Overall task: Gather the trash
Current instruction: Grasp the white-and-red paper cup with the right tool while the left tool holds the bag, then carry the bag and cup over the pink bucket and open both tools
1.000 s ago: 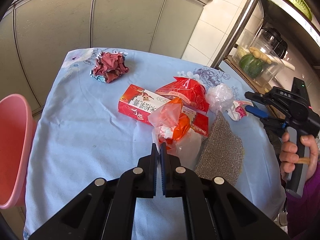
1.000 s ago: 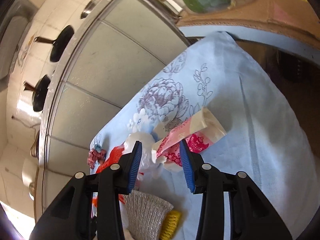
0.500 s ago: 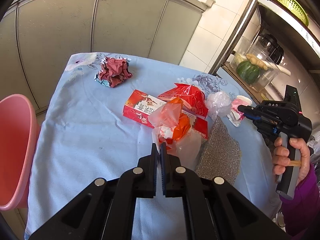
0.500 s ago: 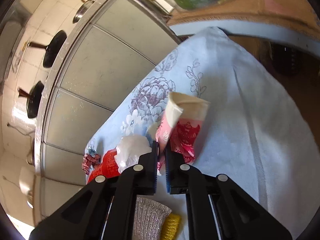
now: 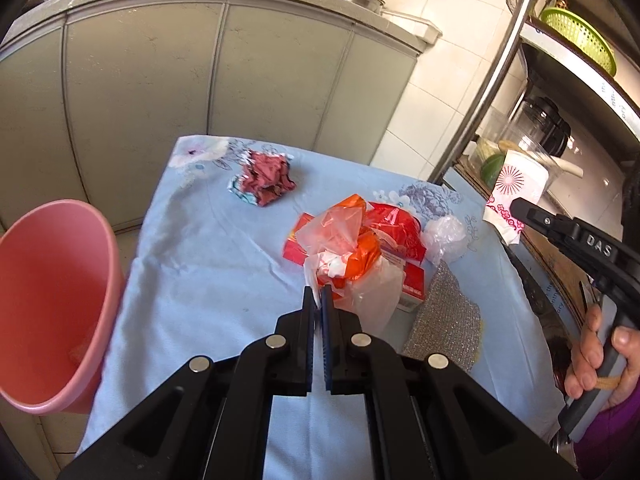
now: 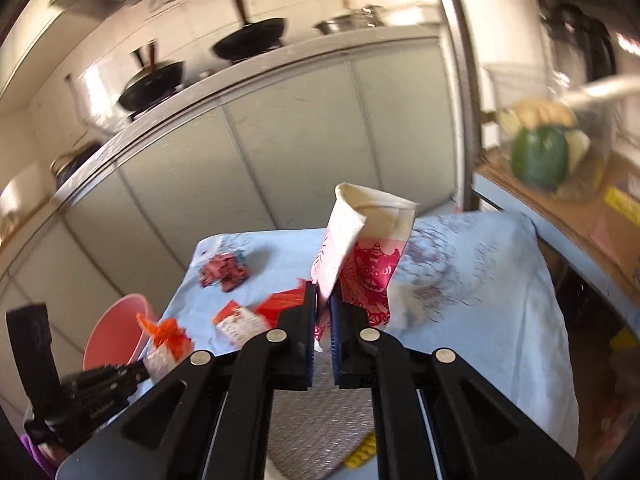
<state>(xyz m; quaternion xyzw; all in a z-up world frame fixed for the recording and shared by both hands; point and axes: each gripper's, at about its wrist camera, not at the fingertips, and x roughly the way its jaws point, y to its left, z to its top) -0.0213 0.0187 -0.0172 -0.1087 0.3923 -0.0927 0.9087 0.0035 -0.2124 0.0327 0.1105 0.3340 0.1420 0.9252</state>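
Observation:
My left gripper (image 5: 318, 294) is shut on an orange and clear plastic bag (image 5: 344, 246) and holds it above the blue tablecloth (image 5: 208, 272). My right gripper (image 6: 325, 300) is shut on a crushed white and red paper cup (image 6: 366, 252), lifted above the table; the cup also shows in the left wrist view (image 5: 514, 196). A pink bin (image 5: 48, 280) stands at the table's left edge. A crumpled dark red wrapper (image 5: 264, 176), a red box (image 5: 412, 276), a red bag (image 5: 394, 222) and a clear plastic wad (image 5: 446, 236) lie on the cloth.
A silver scouring cloth (image 5: 448, 320) lies at the right of the table. Grey cabinets (image 5: 160, 92) stand behind. A metal rack (image 5: 496, 72) with jars and a green squash (image 6: 540, 156) stands at the right. A yellow object (image 6: 362, 452) lies by the scouring cloth.
My right gripper closed on the paper cup and lifted it off the table. My left gripper rose and moved back and left with the bag, bringing the pink bin closer.

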